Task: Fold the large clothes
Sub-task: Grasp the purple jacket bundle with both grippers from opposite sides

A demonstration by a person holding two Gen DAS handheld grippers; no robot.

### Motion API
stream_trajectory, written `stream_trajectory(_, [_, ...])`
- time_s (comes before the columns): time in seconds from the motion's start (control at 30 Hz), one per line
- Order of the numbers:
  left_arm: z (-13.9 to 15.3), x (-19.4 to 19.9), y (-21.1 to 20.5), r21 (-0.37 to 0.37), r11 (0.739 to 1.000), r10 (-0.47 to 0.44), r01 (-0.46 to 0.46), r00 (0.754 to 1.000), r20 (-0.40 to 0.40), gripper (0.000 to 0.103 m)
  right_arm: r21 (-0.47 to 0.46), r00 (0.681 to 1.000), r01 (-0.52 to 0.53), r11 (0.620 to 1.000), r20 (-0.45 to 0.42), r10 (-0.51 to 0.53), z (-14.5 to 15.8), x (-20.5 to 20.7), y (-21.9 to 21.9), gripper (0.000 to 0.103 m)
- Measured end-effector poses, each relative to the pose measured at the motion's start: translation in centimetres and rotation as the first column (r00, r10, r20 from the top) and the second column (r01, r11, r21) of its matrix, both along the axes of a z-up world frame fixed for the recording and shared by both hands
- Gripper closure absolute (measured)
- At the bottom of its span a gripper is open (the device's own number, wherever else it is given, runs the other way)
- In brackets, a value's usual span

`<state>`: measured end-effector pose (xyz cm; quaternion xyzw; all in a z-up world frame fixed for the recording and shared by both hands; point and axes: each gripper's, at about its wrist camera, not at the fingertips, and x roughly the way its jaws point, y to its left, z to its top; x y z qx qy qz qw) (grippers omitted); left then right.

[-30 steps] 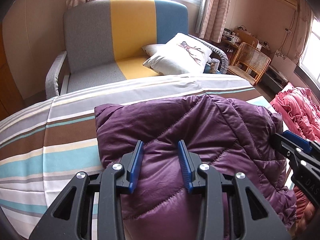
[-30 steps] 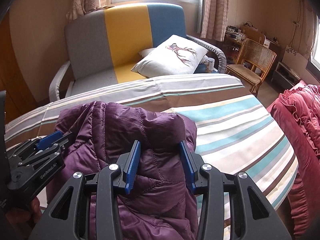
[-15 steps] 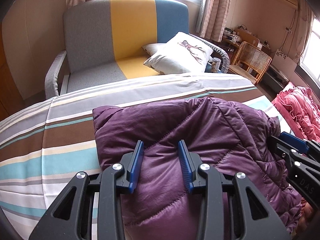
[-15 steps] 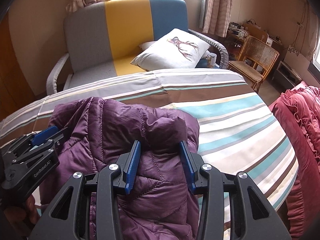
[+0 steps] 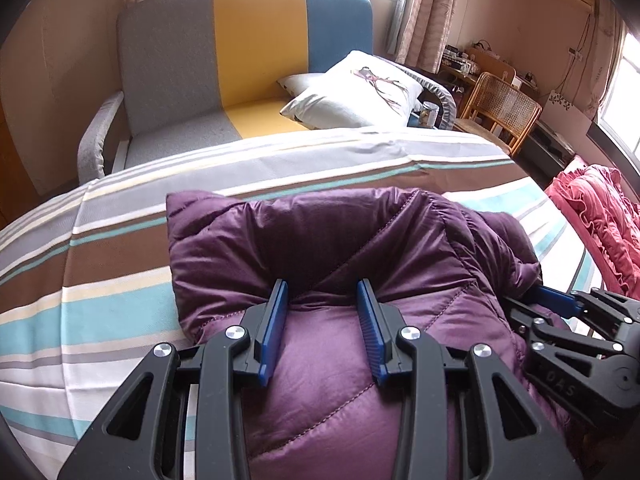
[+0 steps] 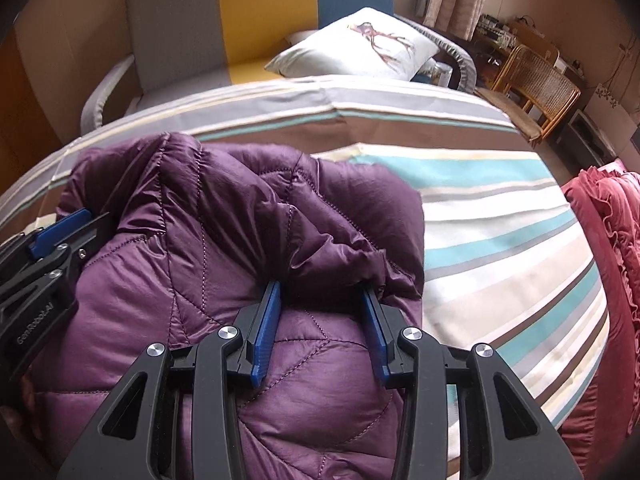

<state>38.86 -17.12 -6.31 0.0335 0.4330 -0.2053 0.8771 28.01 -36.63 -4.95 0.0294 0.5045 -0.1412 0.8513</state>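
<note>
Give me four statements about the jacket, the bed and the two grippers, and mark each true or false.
1. The purple quilted jacket lies on a striped bedspread. True.
2. The left gripper is shut tight on the fabric. False: its jaws stand apart, with jacket bulging between them.
3. A pillow sits on the grey, yellow and blue sofa. True.
4. The right gripper hovers over bare bedspread. False: it is at the jacket.

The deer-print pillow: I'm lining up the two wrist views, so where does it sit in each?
Left wrist view: the deer-print pillow lies upper right of centre, on the sofa seat beyond the striped bed.
Right wrist view: the pillow is at top centre, on the same seat.
Shared landmark: the rattan chair, right of the pillow in both.
</note>
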Motion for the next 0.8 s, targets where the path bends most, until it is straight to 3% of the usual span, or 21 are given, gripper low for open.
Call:
stream_trajectory(0.13, [-1.1, 0.0, -0.2, 0.009, 1.000, 0.004, -0.004, 1.000, -0.007, 0.068, 0.020, 1.000, 0.007, 1.000, -0.010, -0.007, -1.6, 0.3, -0.4, 0.064])
stream_trajectory(0.3, [-0.4, -0.3, 0.3, -0.010, 1.000, 0.003, -0.003, 1.000, -0.008, 0.068, 0.022, 1.000, 0.014, 1.000, 0.002, -0.014, -0.9, 0.1, -0.2, 0.063])
stream_trajectory(0.43, [1.0, -1.2, 2.0, -0.049, 0.999, 0.020, -0.020, 1.000, 0.005, 0.059, 0.020, 0.998, 0.044, 0.999, 0.043, -0.045, 0.4, -0.8, -0.7, 0.040])
stream_trajectory(0.6, [1.8, -3.1, 4.9, -0.110, 0.992, 0.059, -0.059, 0.998, -0.003, 0.042, 0.075, 0.994, 0.043, 0.996, 0.094, -0.050, 2.2, -3.0, -1.3, 0.037])
stream_trajectory(0.8, [1.6, -5.5, 7.6, -0.172, 0.982, 0.069, -0.076, 0.997, -0.044, 0.033, 0.178, 0.992, 0.045, 0.983, 0.111, -0.065, 2.8, -5.8, -2.5, 0.020])
